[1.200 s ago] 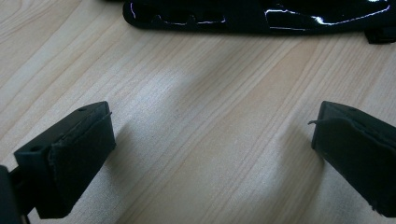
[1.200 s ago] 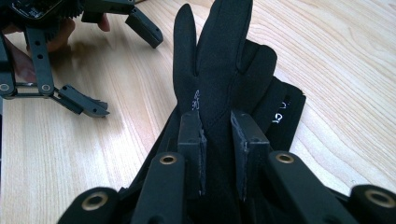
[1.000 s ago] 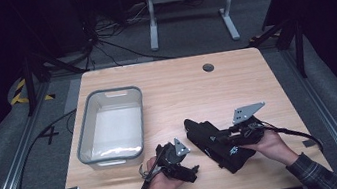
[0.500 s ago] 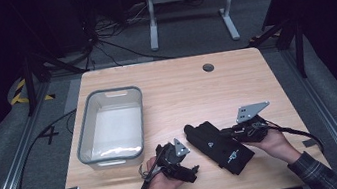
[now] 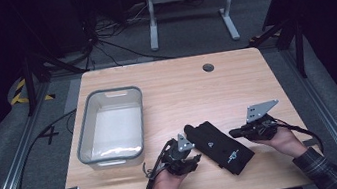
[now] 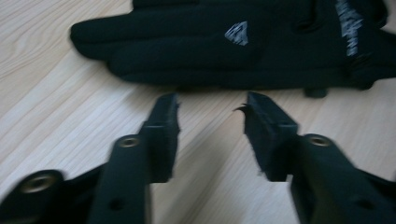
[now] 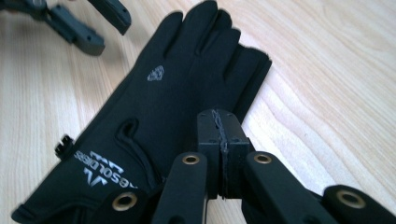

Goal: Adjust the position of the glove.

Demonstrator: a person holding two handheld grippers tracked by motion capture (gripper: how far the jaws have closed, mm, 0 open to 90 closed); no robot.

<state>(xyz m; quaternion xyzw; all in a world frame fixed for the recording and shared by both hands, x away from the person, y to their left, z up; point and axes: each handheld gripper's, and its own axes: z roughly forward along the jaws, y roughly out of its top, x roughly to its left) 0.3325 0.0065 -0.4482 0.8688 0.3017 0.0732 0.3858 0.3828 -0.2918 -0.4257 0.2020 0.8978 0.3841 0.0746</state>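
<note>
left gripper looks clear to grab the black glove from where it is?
Probably yes. The left gripper is open, its fingers aimed at the near edge of the black glove, with bare table between. The right gripper sits shut, off to the glove's other side.

You are working at a light wooden table [image 5: 175,88] with rounded corners and a small round hole [image 5: 208,67] near its far edge. A grey tub [image 5: 110,126] is sitting on its left part. A black glove [image 5: 220,147] is lying flat near the front edge, its fingers pointing toward the tub.
</note>
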